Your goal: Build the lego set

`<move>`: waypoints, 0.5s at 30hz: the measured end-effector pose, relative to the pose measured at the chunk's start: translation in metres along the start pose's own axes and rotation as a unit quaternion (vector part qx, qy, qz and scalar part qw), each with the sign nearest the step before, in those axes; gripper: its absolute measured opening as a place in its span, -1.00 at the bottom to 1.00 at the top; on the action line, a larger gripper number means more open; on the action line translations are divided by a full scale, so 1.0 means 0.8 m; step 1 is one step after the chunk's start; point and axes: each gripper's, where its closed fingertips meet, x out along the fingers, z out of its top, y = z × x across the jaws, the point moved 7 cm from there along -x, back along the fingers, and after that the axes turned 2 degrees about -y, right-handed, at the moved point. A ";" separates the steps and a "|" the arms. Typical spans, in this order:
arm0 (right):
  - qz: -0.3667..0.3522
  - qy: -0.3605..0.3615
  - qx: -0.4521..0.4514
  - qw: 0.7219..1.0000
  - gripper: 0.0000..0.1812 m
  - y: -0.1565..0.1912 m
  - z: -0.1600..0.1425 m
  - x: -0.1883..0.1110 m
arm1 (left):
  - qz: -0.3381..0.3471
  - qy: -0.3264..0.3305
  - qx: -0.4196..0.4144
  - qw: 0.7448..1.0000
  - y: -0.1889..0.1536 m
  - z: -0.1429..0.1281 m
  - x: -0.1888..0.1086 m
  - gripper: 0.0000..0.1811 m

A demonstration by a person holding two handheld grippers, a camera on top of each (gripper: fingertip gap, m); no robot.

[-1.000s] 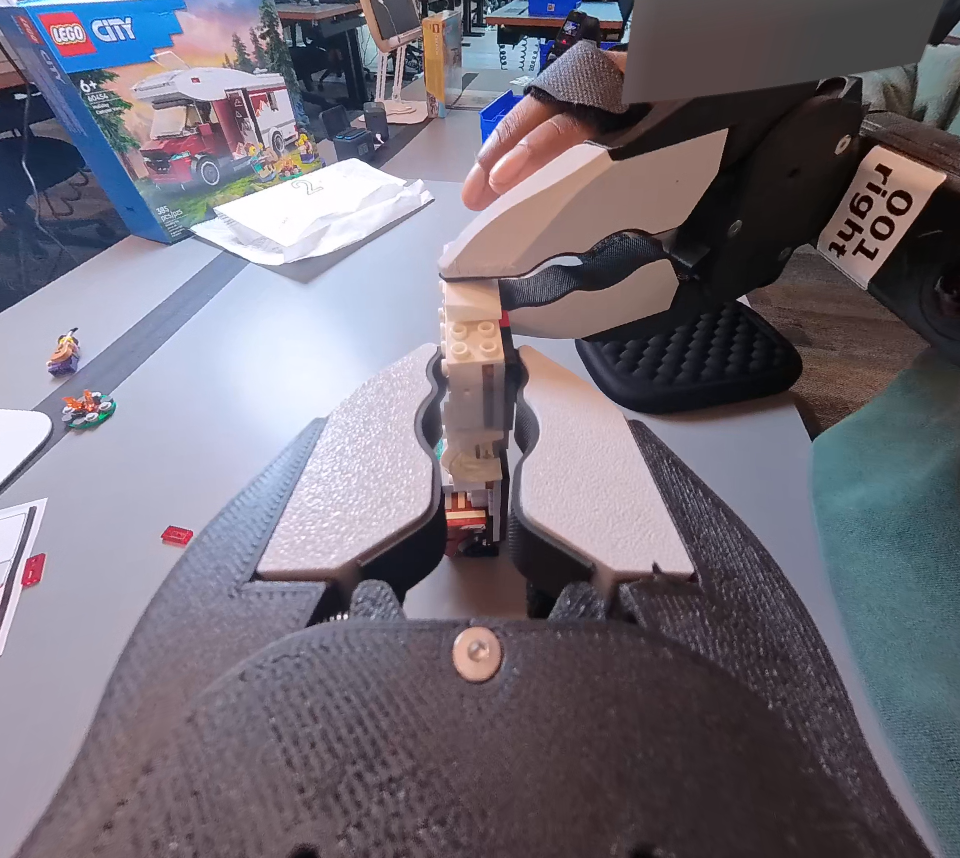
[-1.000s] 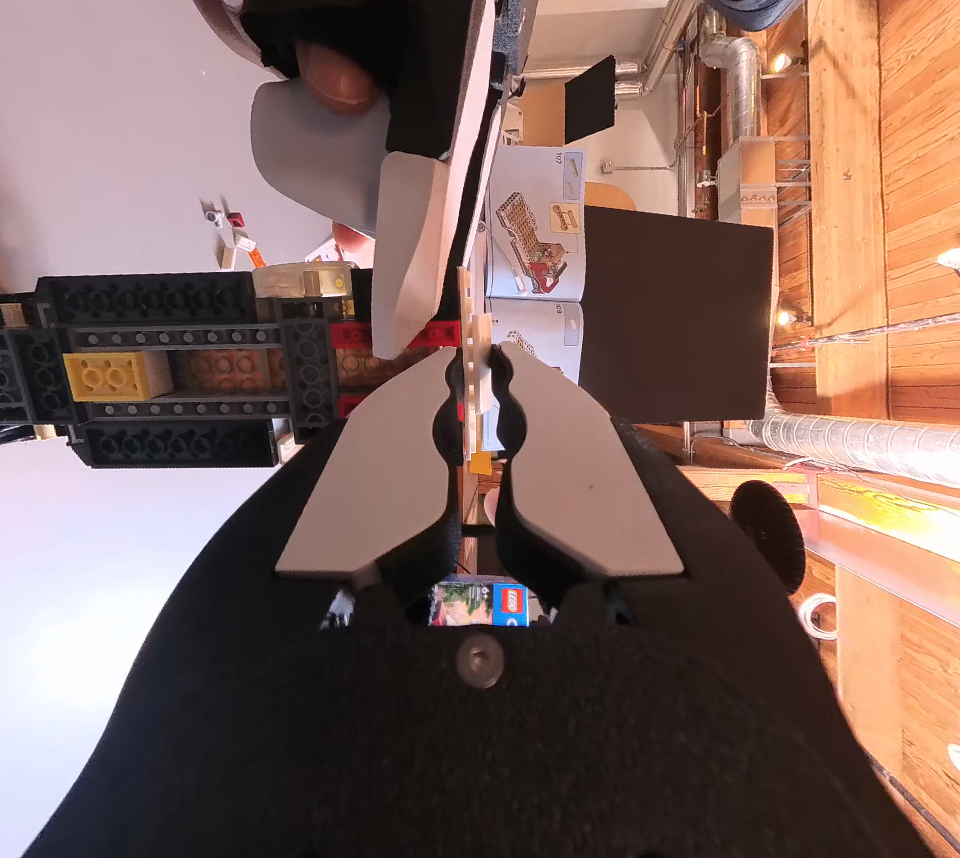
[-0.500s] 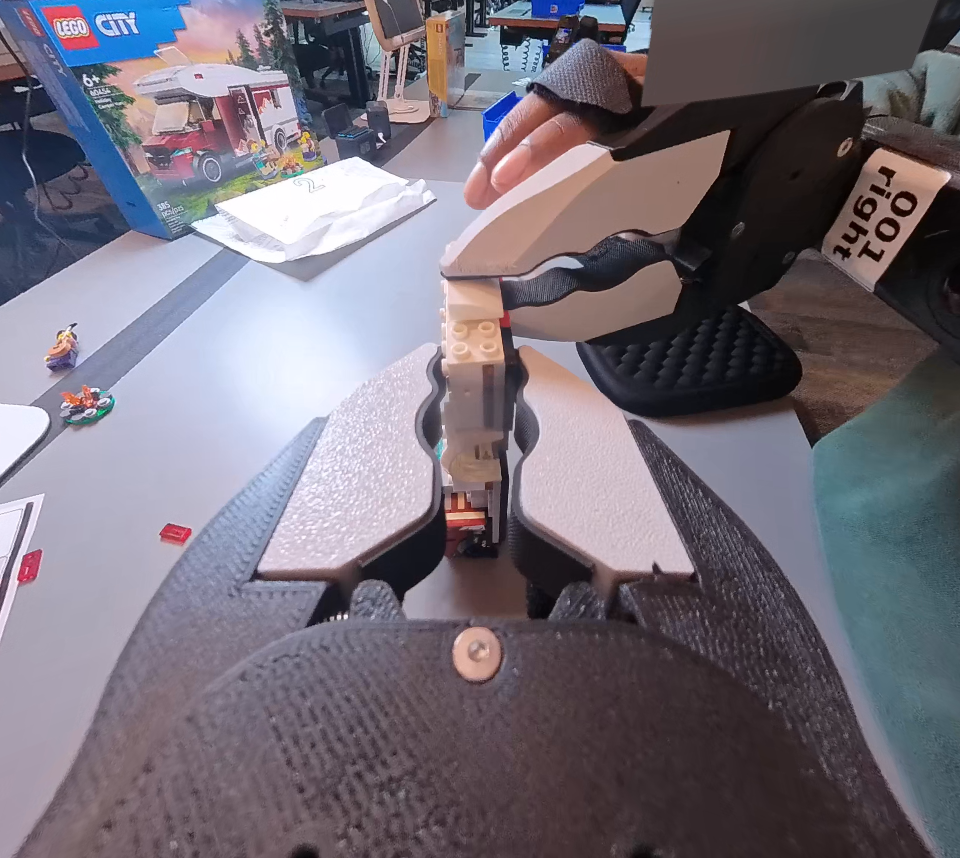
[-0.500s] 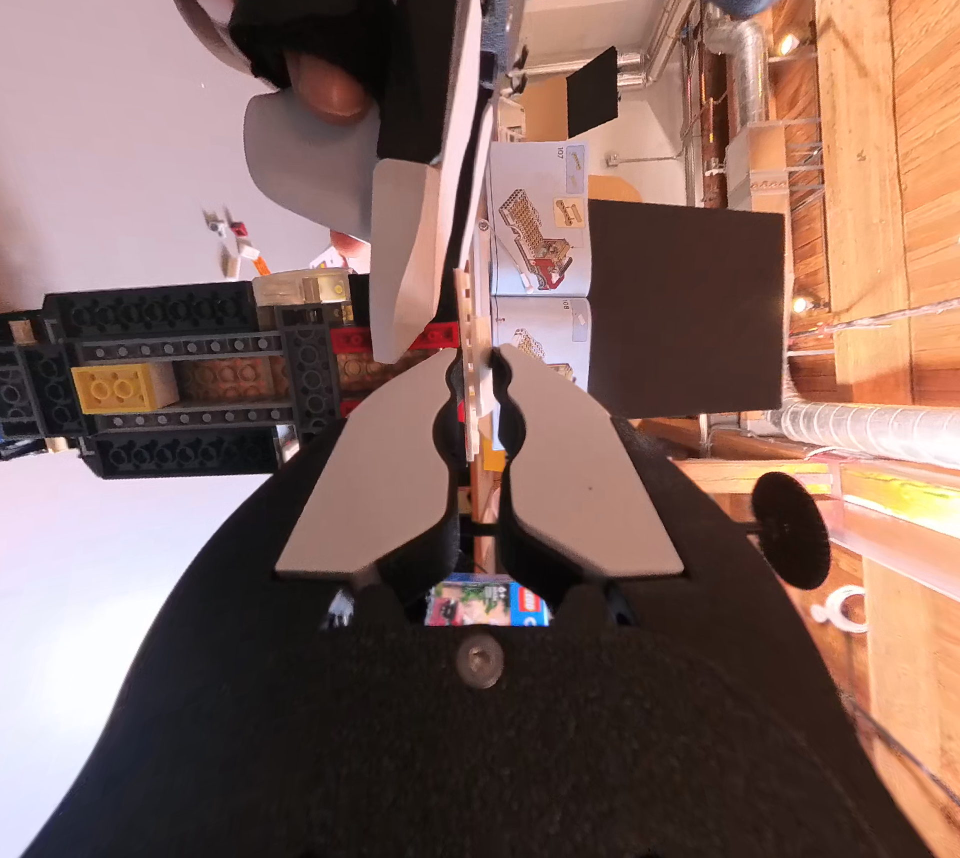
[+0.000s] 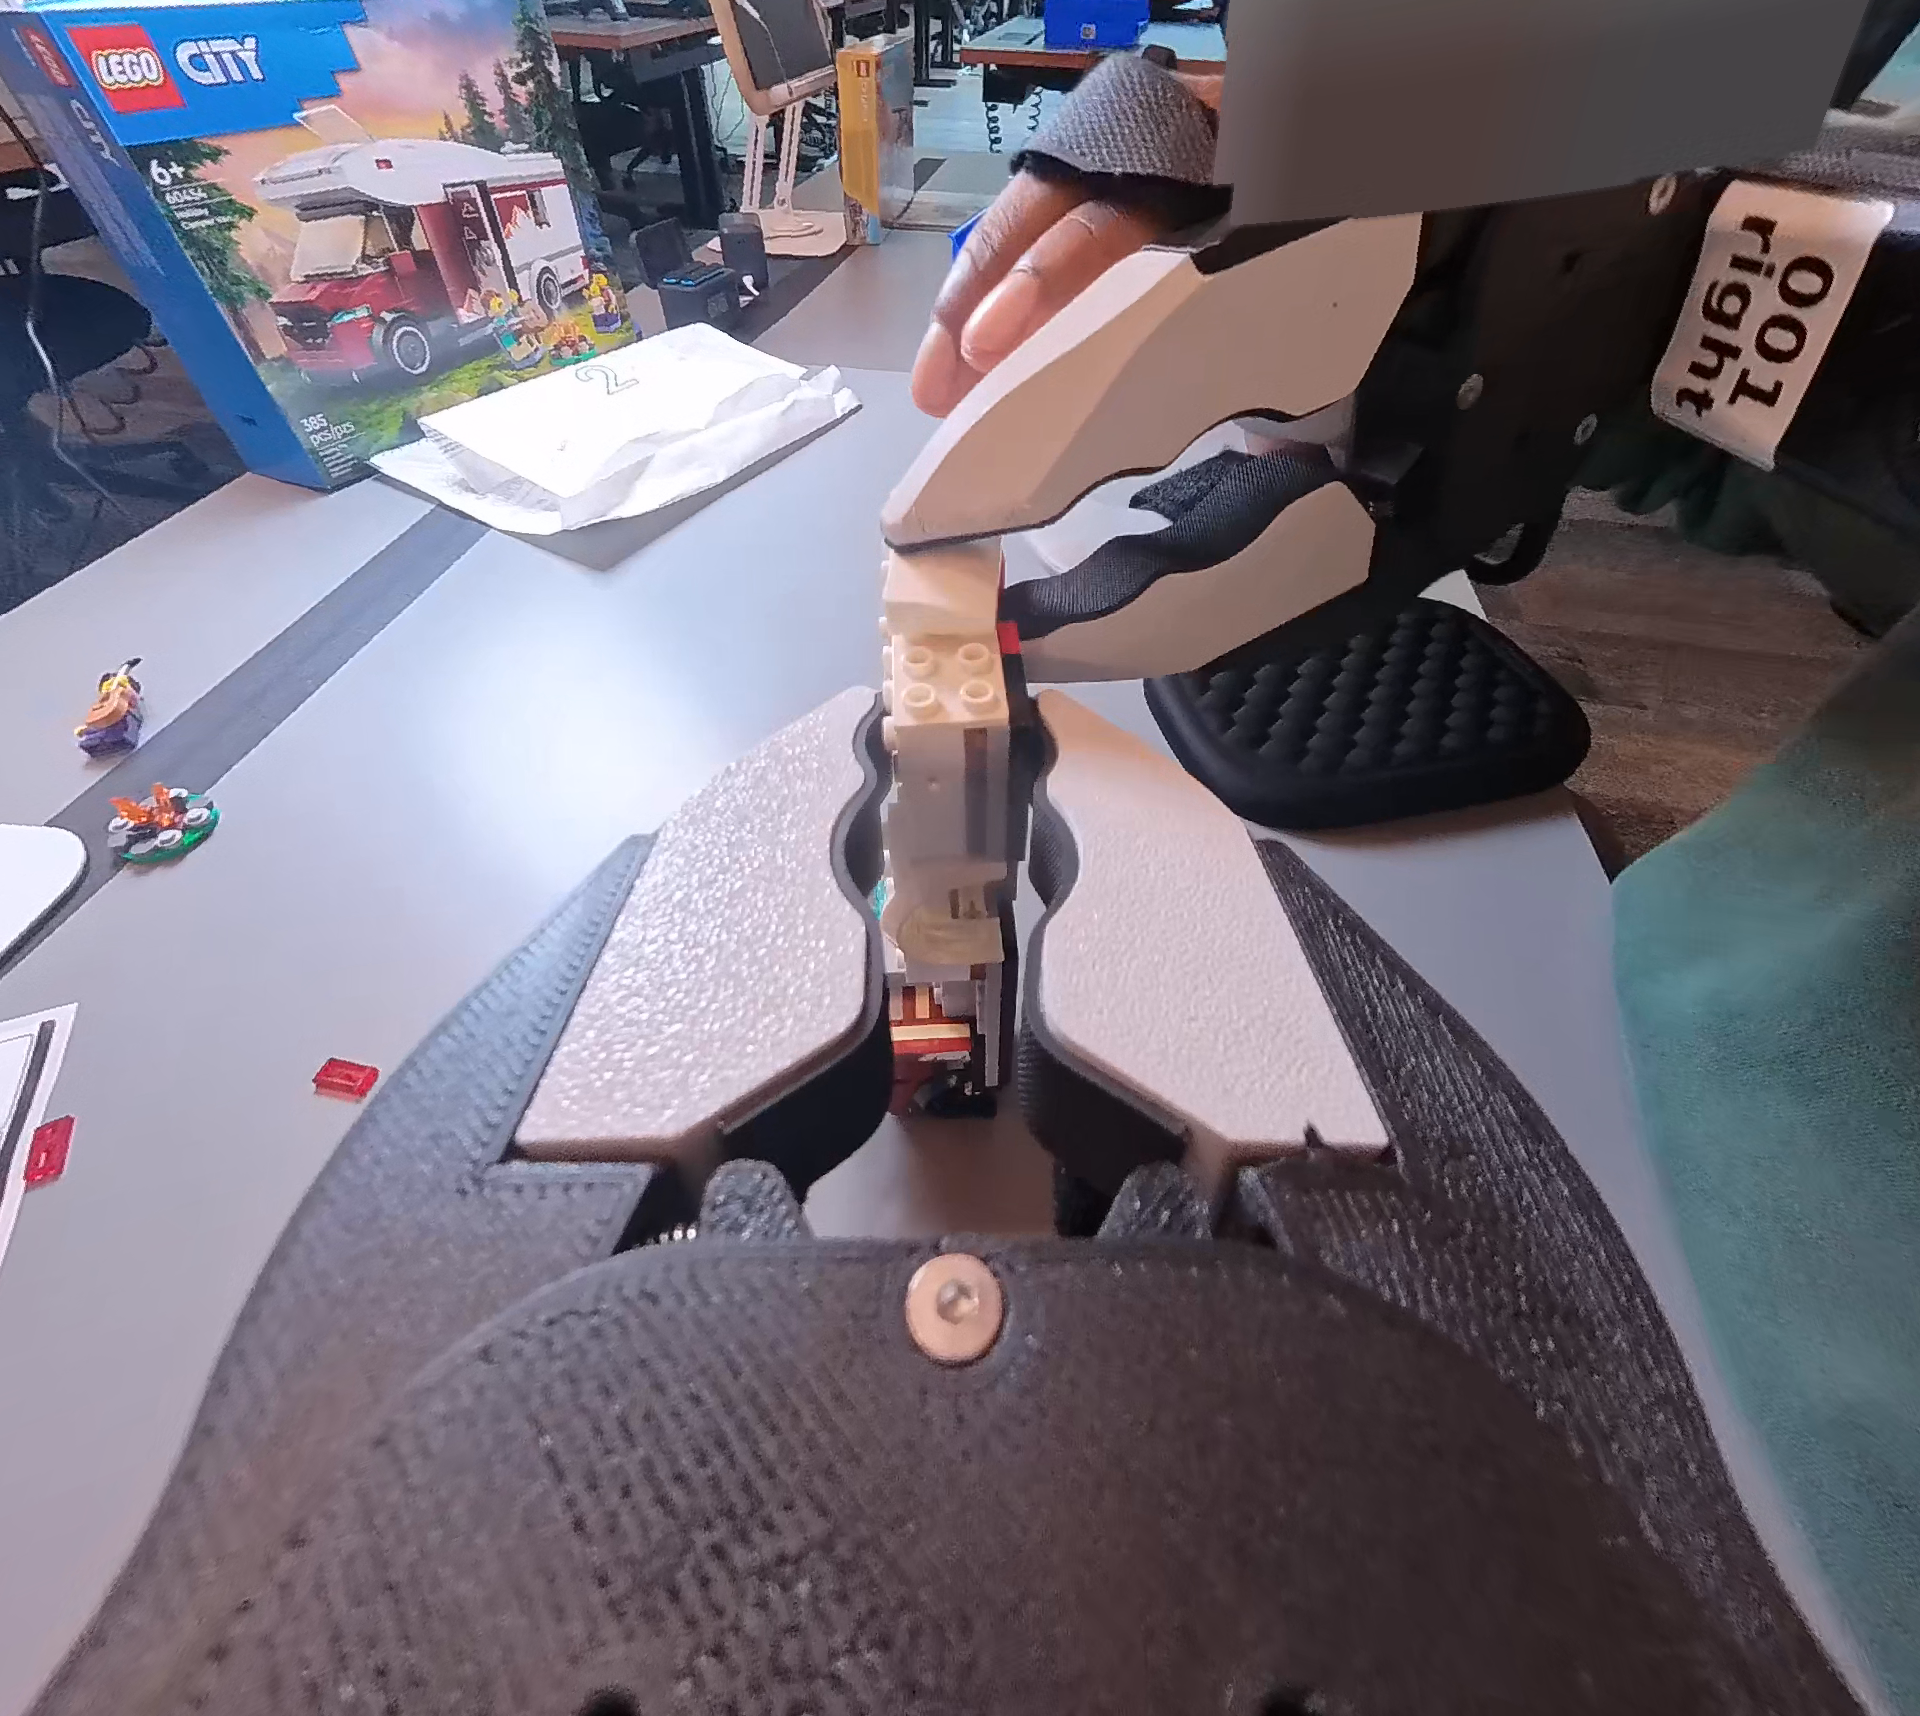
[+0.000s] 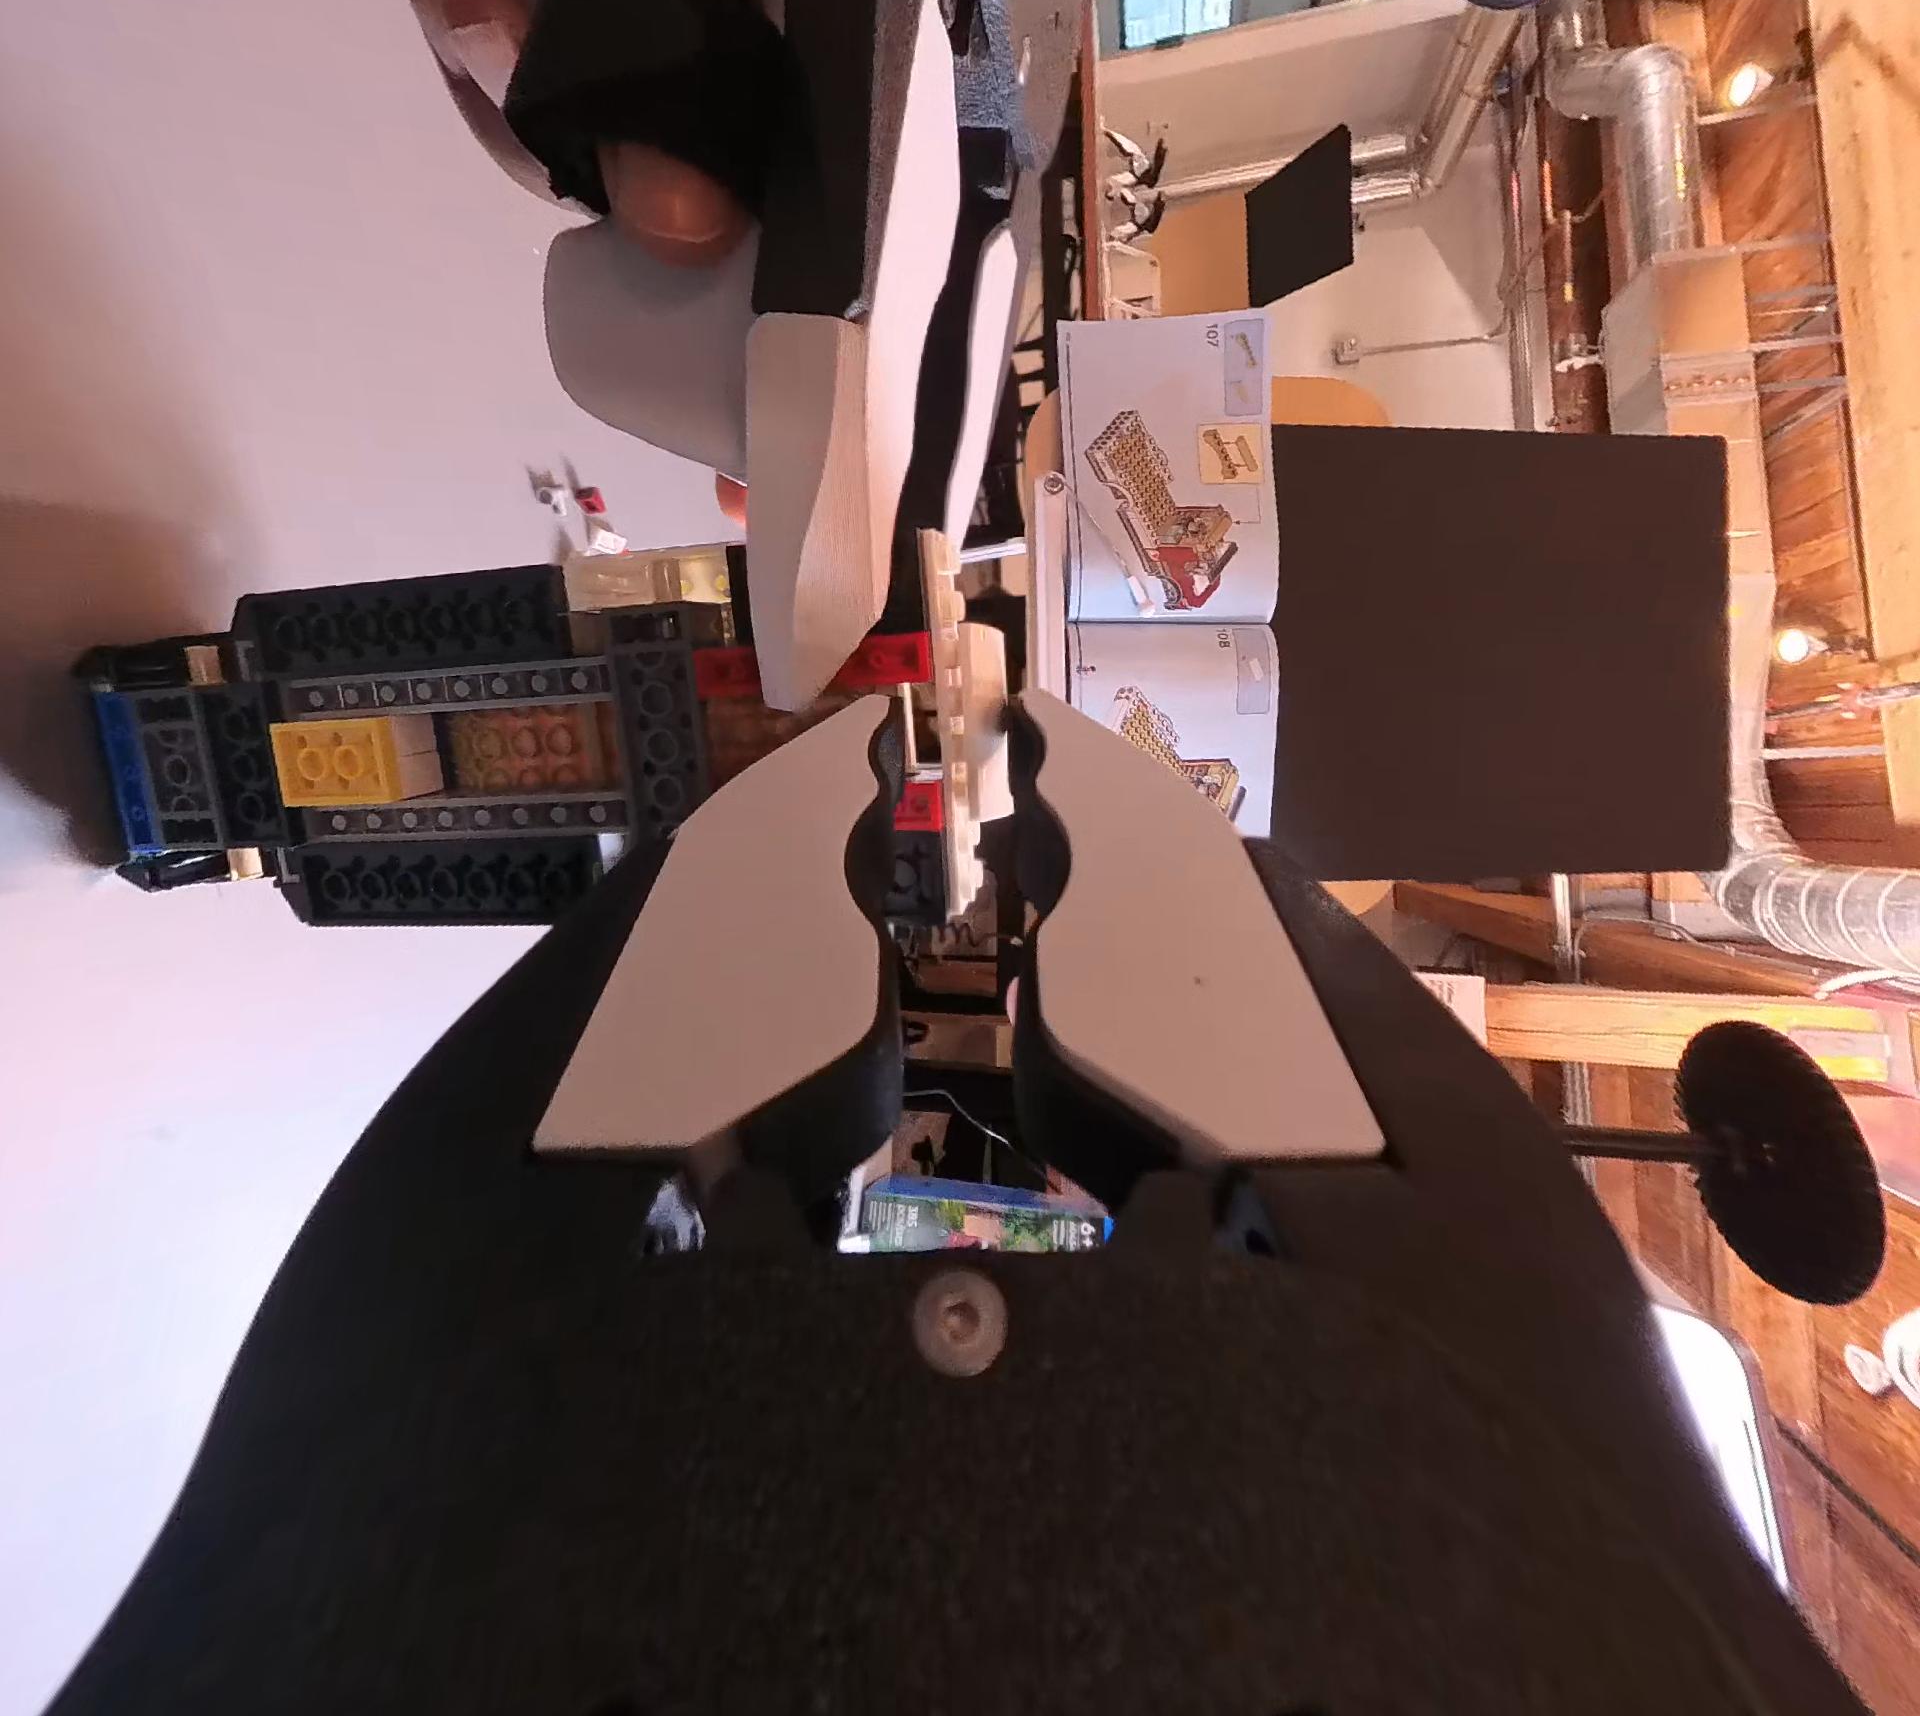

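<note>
Above the near part of the grey tabletop [image 5: 436,731], the left tool [image 5: 951,721] is clamping the partly built lego vehicle [image 5: 951,793], its two grey fingers [image 5: 727,939] pressing on either side of the white, studded upper body. The model is standing on end between them, white bricks uppermost, dark red and brown parts lower down. The right tool [image 5: 951,586] is coming in from the right-hand side, one finger lying on the model's top end and the other meeting its side by a small red brick; in its own view its fingers are sitting narrowly apart around a thin white plate [image 6: 961,721] on the model, though whether they are pinching it is unclear. That view is also showing the black chassis [image 6: 416,731] with a yellow brick [image 6: 338,762] set in it. Toward the far left corner the set's blue box [image 5: 312,212] is standing upright, a white paper bag [image 5: 623,430] lying just beside it. Near the left edge a small purple figure [image 5: 109,710], a green round piece [image 5: 161,825] and two loose red tiles [image 5: 348,1076] are lying well apart. An open instruction booklet [image 6: 1169,565] is propped up behind the model.
</note>
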 end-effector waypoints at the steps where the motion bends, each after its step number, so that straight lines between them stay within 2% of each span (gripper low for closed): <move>1: 0.008 -0.003 -0.002 1.000 -0.80 -0.001 0.000 0.000 | -0.005 0.000 0.002 1.000 0.000 0.000 0.000 -0.74; 9: 0.057 -0.023 -0.034 0.998 -0.72 -0.003 0.001 -0.001 | -0.050 0.010 0.021 0.998 0.003 0.001 0.000 -0.74; 15: 0.059 -0.009 -0.042 0.997 -0.72 -0.004 0.004 -0.003 | -0.058 0.012 0.019 0.998 0.006 0.001 -0.001 -0.74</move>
